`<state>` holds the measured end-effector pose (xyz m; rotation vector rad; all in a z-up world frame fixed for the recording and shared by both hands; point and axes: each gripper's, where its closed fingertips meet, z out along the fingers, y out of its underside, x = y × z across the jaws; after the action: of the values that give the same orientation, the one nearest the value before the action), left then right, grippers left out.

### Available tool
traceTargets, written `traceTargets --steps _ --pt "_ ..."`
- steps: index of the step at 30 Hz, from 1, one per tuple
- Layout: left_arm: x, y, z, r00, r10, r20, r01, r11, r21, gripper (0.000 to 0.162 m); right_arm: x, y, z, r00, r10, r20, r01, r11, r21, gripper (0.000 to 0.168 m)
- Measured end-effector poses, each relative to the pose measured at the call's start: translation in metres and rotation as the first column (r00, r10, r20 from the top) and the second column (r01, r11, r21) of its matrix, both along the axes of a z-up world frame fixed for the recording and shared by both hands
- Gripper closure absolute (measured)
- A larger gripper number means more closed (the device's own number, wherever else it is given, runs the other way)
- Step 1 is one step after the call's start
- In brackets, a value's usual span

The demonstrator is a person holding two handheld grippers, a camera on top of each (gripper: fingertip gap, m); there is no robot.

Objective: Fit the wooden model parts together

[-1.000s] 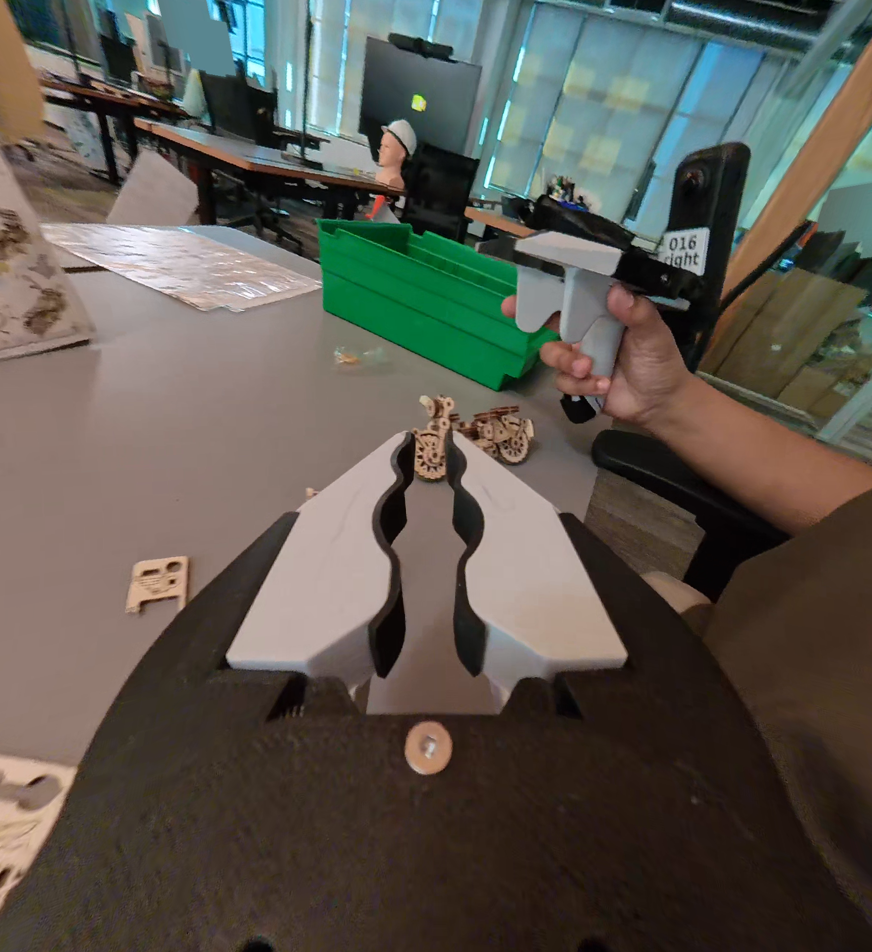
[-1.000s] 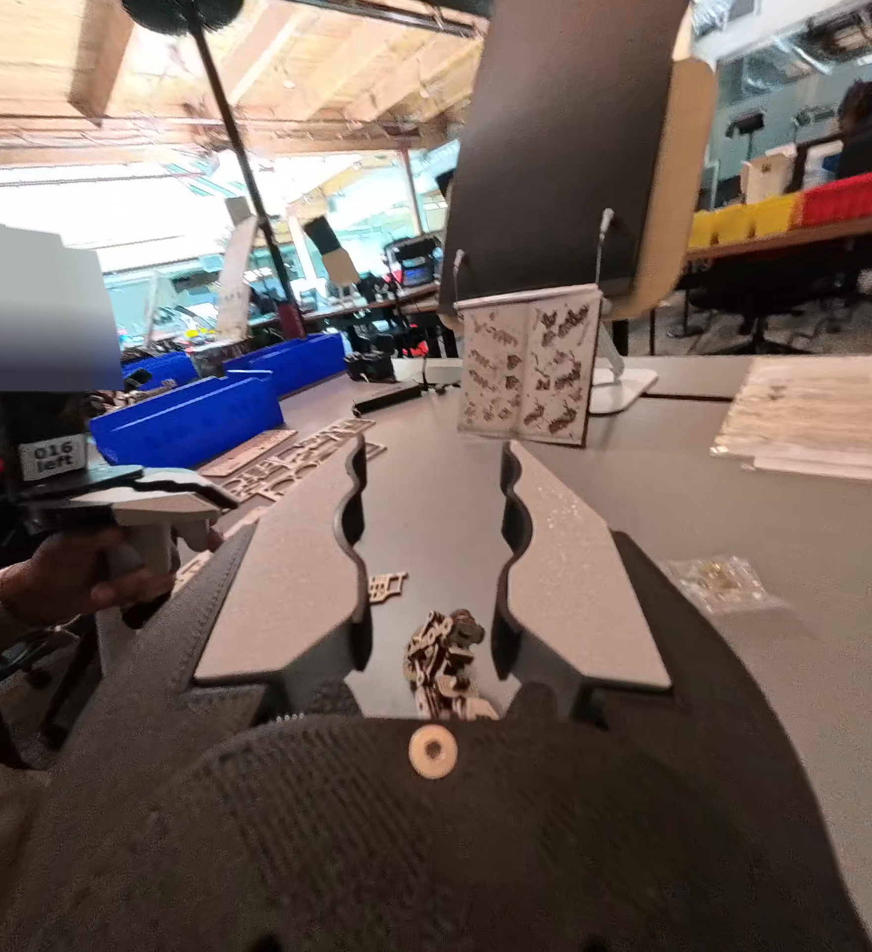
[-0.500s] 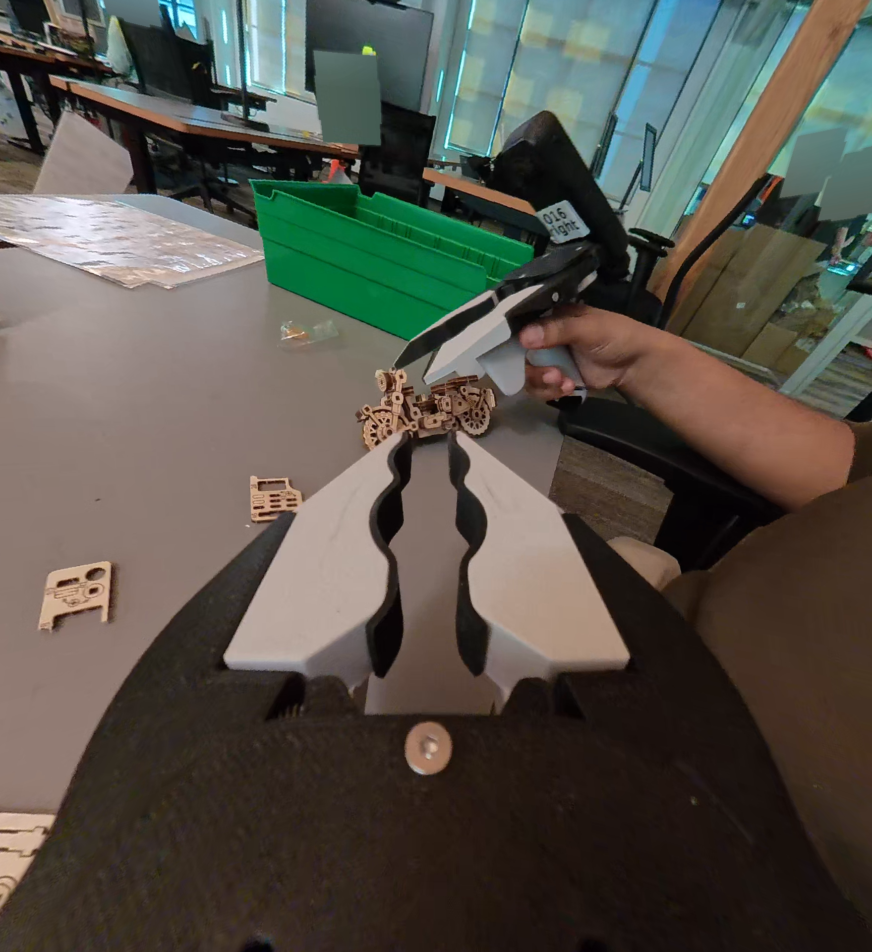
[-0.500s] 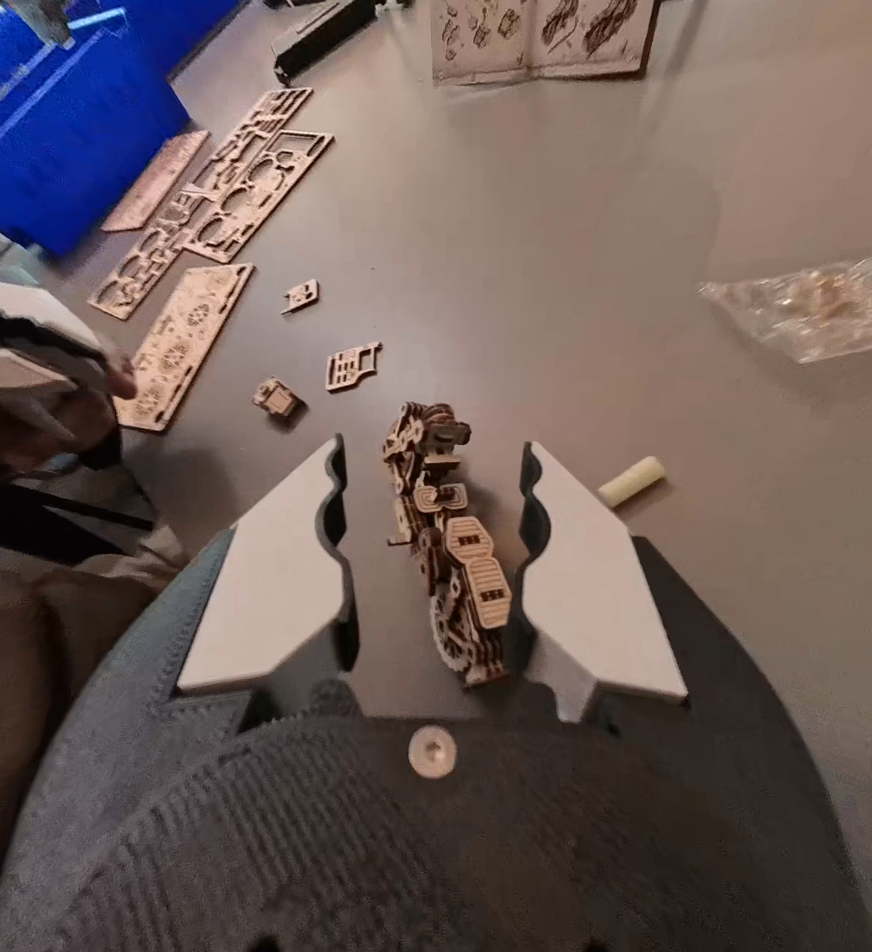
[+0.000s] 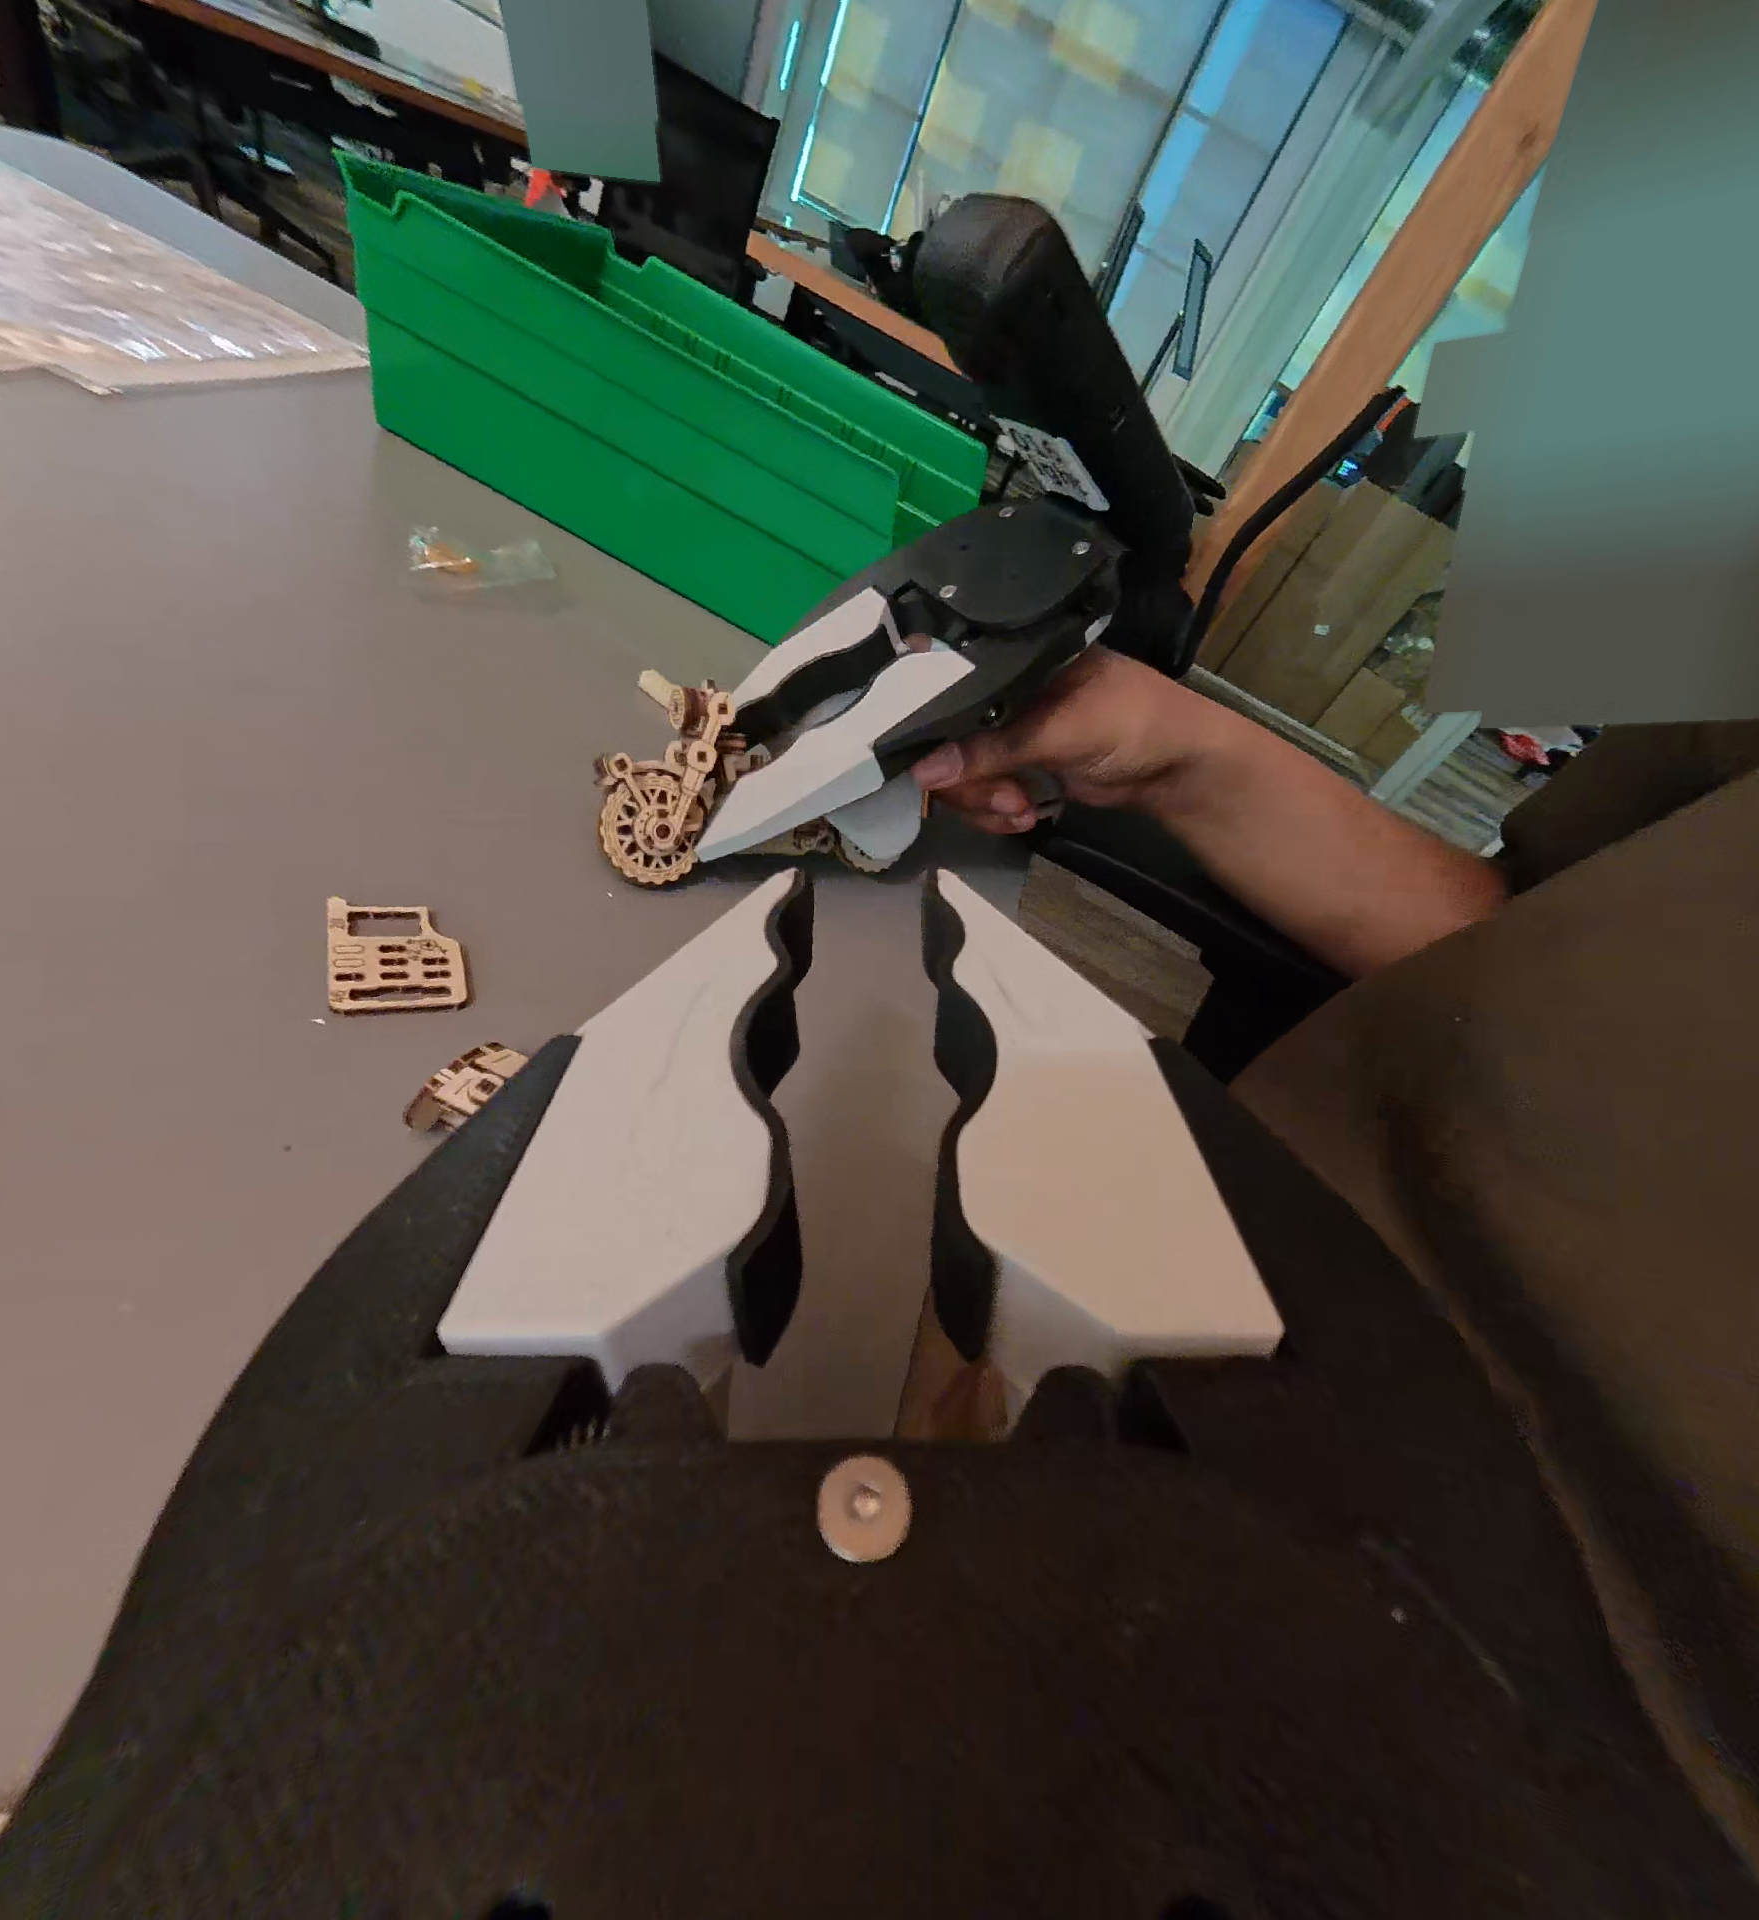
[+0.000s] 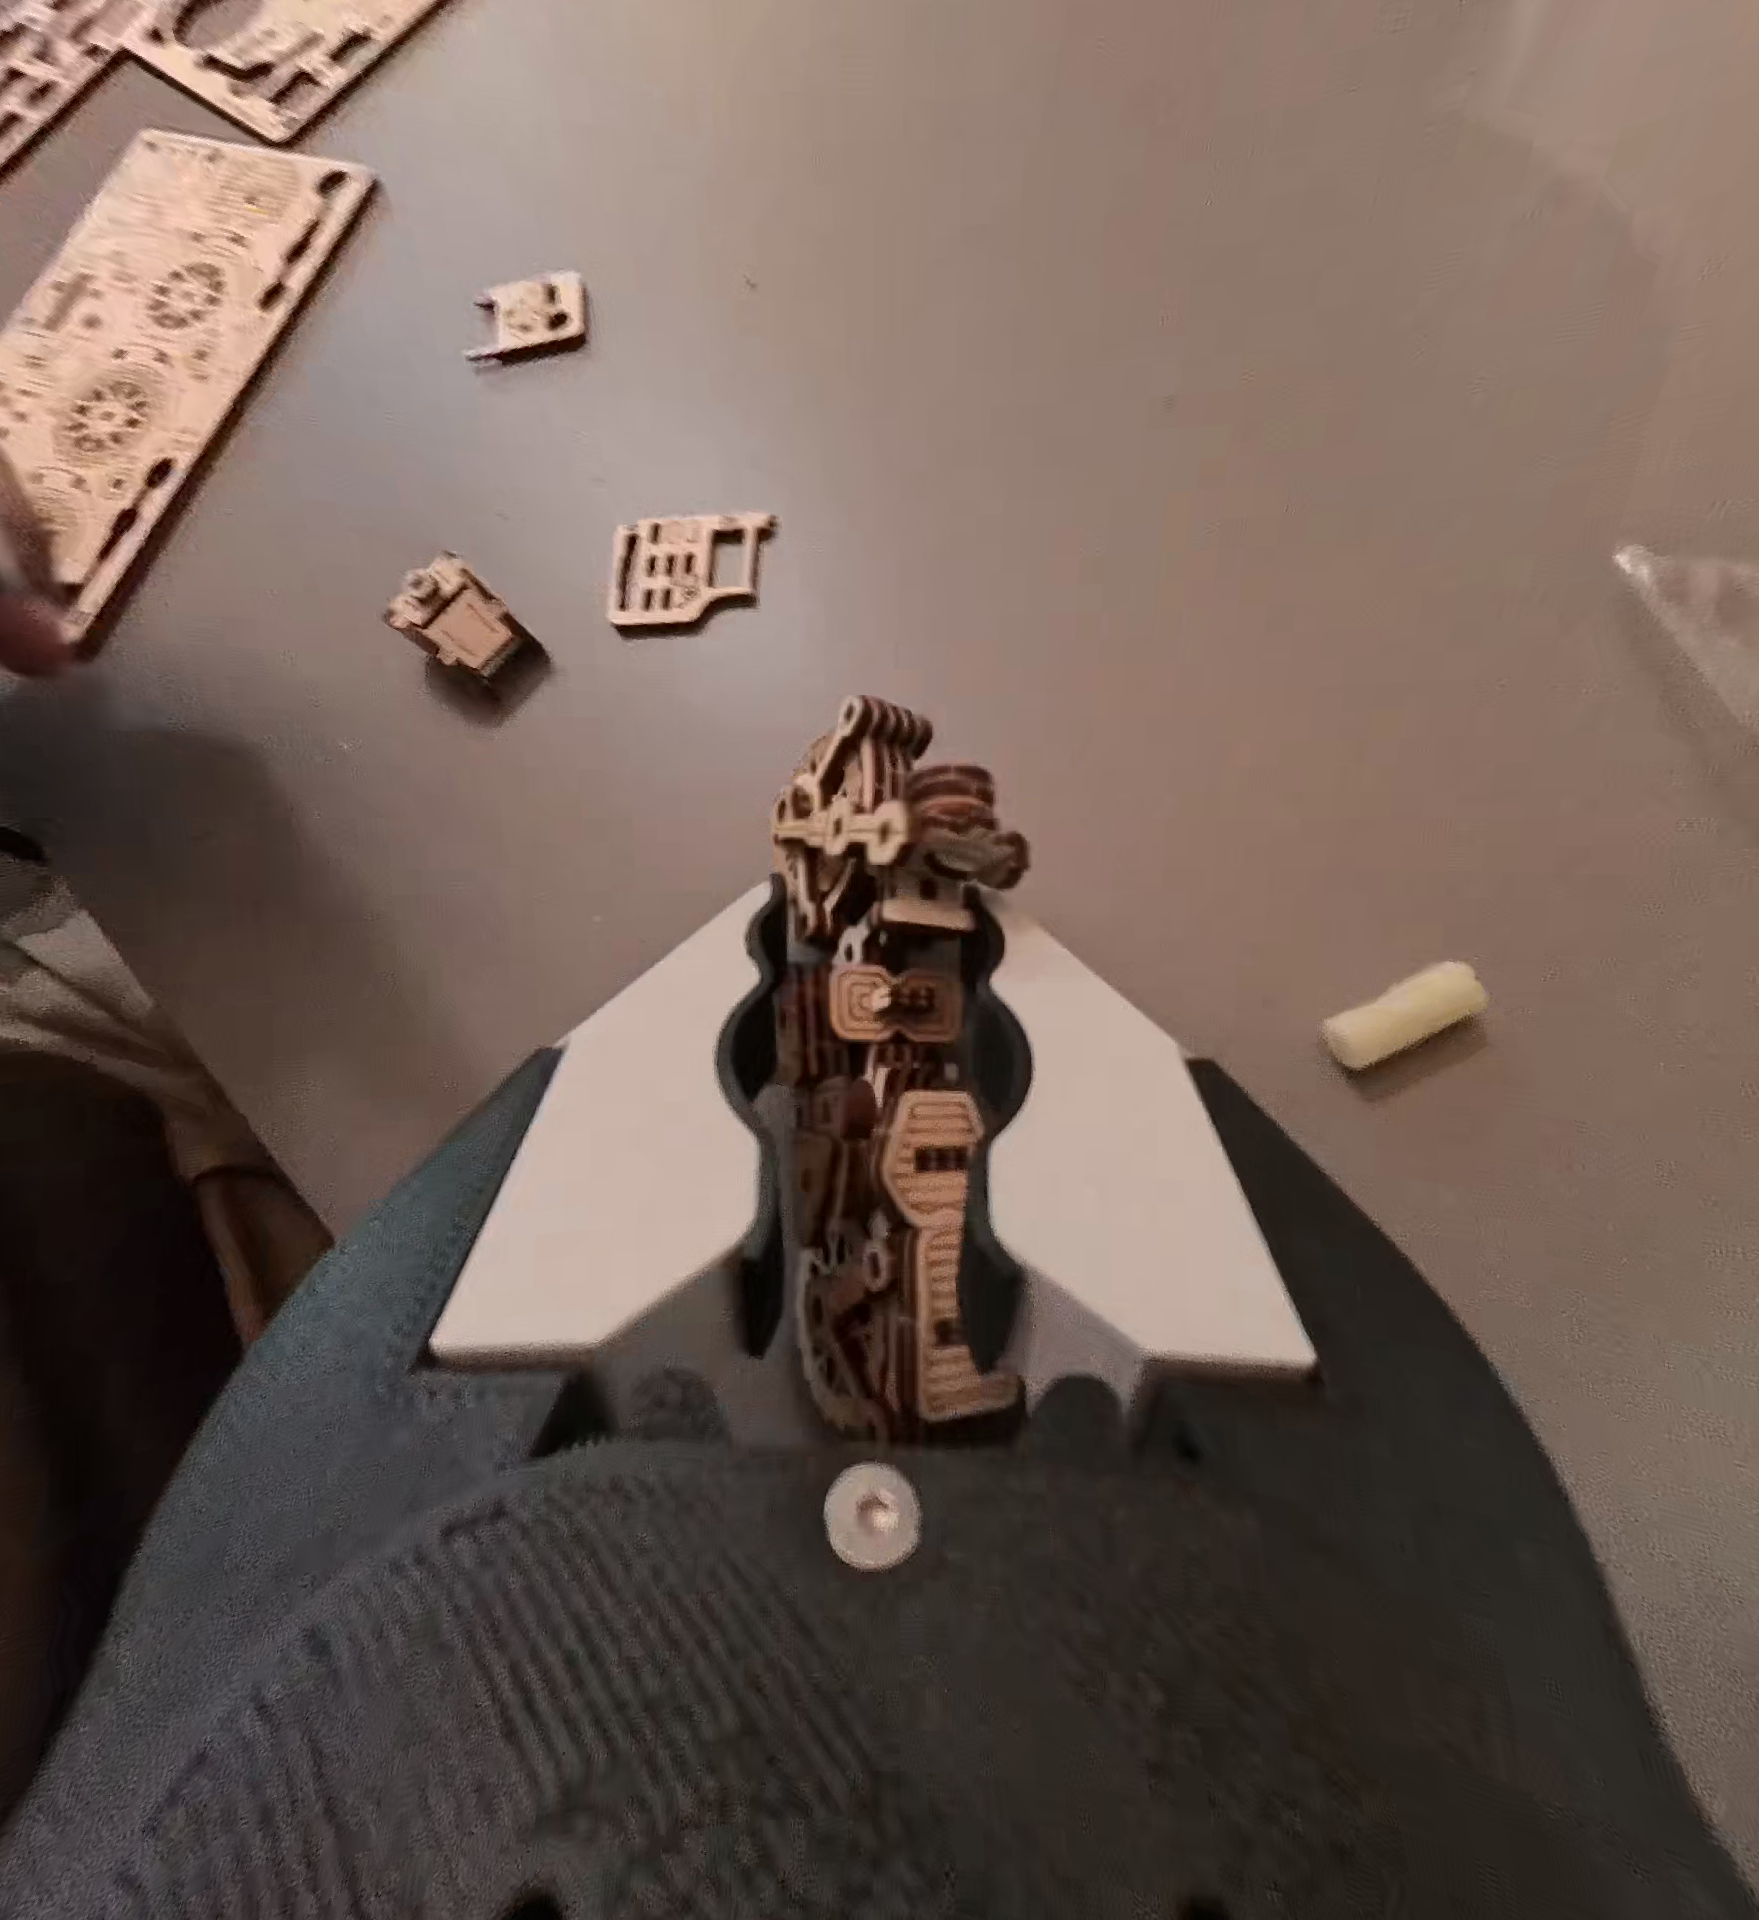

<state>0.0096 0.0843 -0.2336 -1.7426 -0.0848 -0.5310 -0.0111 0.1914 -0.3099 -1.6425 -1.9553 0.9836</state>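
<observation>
A small wooden motorcycle model (image 6: 880,1049) stands on the grey table (image 6: 1270,364). My right gripper (image 6: 875,904) is shut on the model, its jaws pressed on both sides of the body. In the left wrist view the same right gripper (image 5: 724,790) reaches down over the model (image 5: 662,821), whose front wheel sticks out. My left gripper (image 5: 864,883) is open and empty, a short way in front of the model. Loose wooden parts lie nearby: a flat slotted piece (image 5: 392,956) (image 6: 688,571), a small block piece (image 5: 459,1086) (image 6: 454,623) and another flat piece (image 6: 532,312).
A green bin (image 5: 636,416) stands behind the model. A clear bag of small parts (image 5: 475,556) (image 6: 1758,644) lies on the table. A pale cylinder (image 6: 1400,1013) lies right of my right gripper. Wooden part sheets (image 6: 116,384) lie at the far left. My left gripper's tips are some 8 cm from the small block piece (image 6: 454,623).
My right gripper came down over the motorcycle model and closed on it. My left gripper drew nearer to the model and stayed open.
</observation>
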Motion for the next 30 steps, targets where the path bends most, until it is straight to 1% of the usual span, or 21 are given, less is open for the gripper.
traceTargets --steps 2,5,7,9,10,12,15,17,20,23,25,27,28,30 --pt "0.001 0.002 -0.002 1.0 -0.01 0.018 0.01 1.0 -0.009 0.14 0.0 -0.005 0.005 1.0 0.012 -0.018 -0.012 1.0 -0.019 0.145" --pt "-0.002 0.006 -0.003 1.0 -0.004 0.025 0.004 1.0 -0.014 0.131 -0.003 -0.015 0.019 0.992 0.061 -0.108 -0.065 0.997 -0.037 0.15" --pt "-0.008 0.009 -0.003 1.0 0.017 0.013 -0.016 1.0 -0.011 0.124 -0.003 -0.025 0.029 0.974 0.129 -0.187 -0.135 0.991 -0.017 0.15" --pt "-0.014 0.013 -0.006 0.999 0.028 0.024 -0.027 0.999 -0.027 0.122 -0.005 -0.031 0.038 0.948 0.173 -0.266 -0.168 0.985 0.041 0.151" --pt "-0.015 0.015 -0.007 0.998 0.015 0.06 -0.012 0.999 -0.044 0.122 -0.006 -0.034 0.043 0.934 0.19 -0.302 -0.172 0.982 0.083 0.153" --pt "-0.014 0.019 -0.006 0.98 -0.025 0.197 0.038 0.997 -0.061 0.122 -0.007 -0.038 0.05 0.904 0.229 -0.36 -0.17 0.967 0.189 0.154" --pt "-0.018 0.025 0.004 0.903 -0.072 0.425 0.094 0.995 -0.032 0.121 -0.008 -0.043 0.057 0.862 0.284 -0.42 -0.145 0.932 0.332 0.154" --pt "-0.021 0.026 0.007 0.835 -0.104 0.541 0.141 0.99 -0.027 0.12 -0.01 -0.041 0.062 0.841 0.31 -0.443 -0.086 0.885 0.457 0.154" --pt "-0.023 0.024 0.003 0.766 -0.103 0.634 0.173 0.984 -0.048 0.118 -0.011 -0.04 0.065 0.81 0.378 -0.448 -0.008 0.772 0.636 0.154" --pt "-0.024 0.022 0.006 0.692 -0.1 0.715 0.166 0.986 -0.023 0.117 -0.011 -0.051 0.061 0.785 0.454 -0.422 0.0 0.681 0.732 0.154" --pt "-0.025 0.023 0.0 0.688 -0.076 0.722 0.16 0.986 -0.048 0.12 -0.012 -0.056 0.056 0.78 0.491 -0.387 -0.012 0.632 0.775 0.153" --pt "-0.024 0.023 -0.007 0.71 -0.053 0.702 0.152 0.985 -0.079 0.125 -0.013 -0.06 0.051 0.775 0.526 -0.35 -0.021 0.576 0.817 0.153" --pt "-0.024 0.023 -0.01 0.718 -0.044 0.695 0.149 0.985 -0.092 0.128 -0.013 -0.061 0.049 0.771 0.544 -0.331 -0.022 0.542 0.84 0.153" --pt "-0.026 0.023 -0.016 0.725 -0.017 0.688 0.139 0.983 -0.122 0.128 -0.014 -0.063 0.045 0.764 0.577 -0.29 -0.01 0.461 0.888 0.153"
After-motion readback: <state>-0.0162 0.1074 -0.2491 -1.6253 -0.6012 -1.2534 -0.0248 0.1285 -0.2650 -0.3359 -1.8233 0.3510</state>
